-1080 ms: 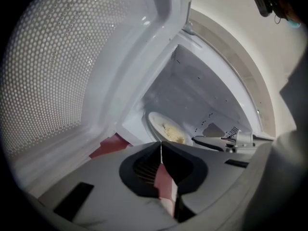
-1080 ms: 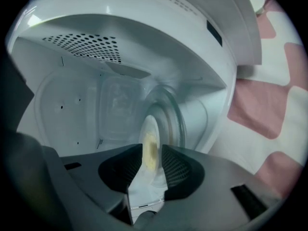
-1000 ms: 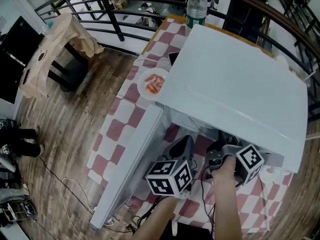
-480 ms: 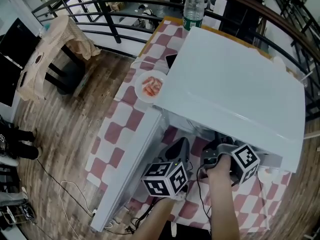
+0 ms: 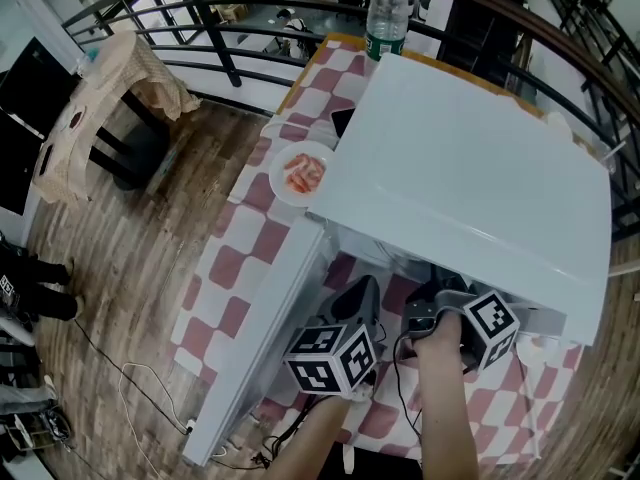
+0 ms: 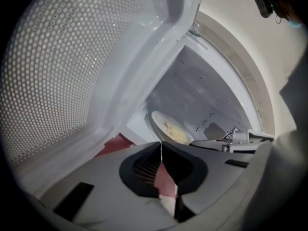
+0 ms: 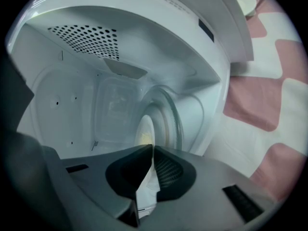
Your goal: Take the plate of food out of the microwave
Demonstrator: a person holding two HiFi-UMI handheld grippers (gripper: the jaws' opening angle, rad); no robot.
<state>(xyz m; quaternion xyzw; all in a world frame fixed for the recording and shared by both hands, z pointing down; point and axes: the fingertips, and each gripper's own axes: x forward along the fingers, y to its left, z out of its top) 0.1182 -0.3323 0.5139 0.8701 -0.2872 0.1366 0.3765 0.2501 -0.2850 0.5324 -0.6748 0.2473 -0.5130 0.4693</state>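
Observation:
The white microwave [image 5: 470, 158] stands on the checked table with its door [image 5: 265, 328] swung open to the left. Inside lies a white plate [image 6: 169, 127] with yellow food, seen edge-on in the right gripper view [image 7: 143, 129]. My right gripper [image 7: 152, 148] reaches into the cavity. Its jaws have just been closing and now pinch the plate's near rim; in the left gripper view its tip [image 6: 197, 142] meets that rim. My left gripper [image 6: 160, 144] is shut and empty, held just outside the opening beside the door's mesh panel [image 6: 62, 66].
A second plate [image 5: 303, 175] with reddish food sits on the red-and-white tablecloth [image 5: 235, 258] left of the microwave. A water bottle [image 5: 388, 10] stands behind it. A covered chair [image 5: 100, 98] and a railing lie beyond; cables trail on the wooden floor.
The head view has shifted slightly. Both grippers stay at the microwave's opening, and the door and the plate on the table have not moved.

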